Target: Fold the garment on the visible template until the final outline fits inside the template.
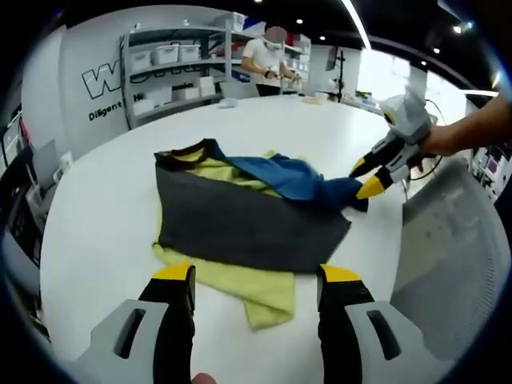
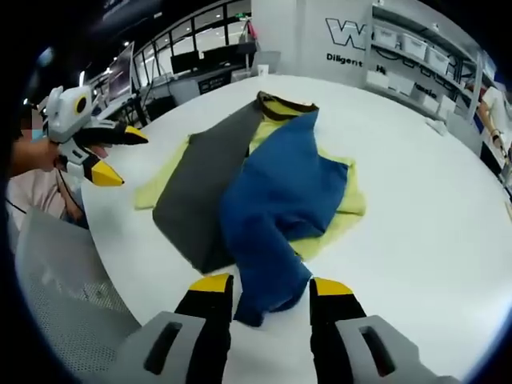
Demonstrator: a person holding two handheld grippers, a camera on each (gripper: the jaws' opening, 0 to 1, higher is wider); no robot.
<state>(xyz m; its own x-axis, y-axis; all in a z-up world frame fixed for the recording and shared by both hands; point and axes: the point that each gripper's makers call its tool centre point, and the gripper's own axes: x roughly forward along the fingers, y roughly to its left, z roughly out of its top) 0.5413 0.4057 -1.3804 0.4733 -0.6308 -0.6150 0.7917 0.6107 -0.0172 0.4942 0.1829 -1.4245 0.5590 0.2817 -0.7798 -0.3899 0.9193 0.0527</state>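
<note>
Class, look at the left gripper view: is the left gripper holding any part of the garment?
No. The left gripper has open jaws, nothing between them, near the garment.

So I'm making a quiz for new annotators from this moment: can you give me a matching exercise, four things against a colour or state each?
Things:
1. grey panel
2. blue panel
3. left claw
4. table

Colour or state:
A. white, round-edged
B. open, holding nothing
C. lies over the middle of the garment, its end between the right claw's jaws
D. lies flat over the yellow-green cloth

Pairs: 1-D, 2-C, 3-B, 4-A
</note>
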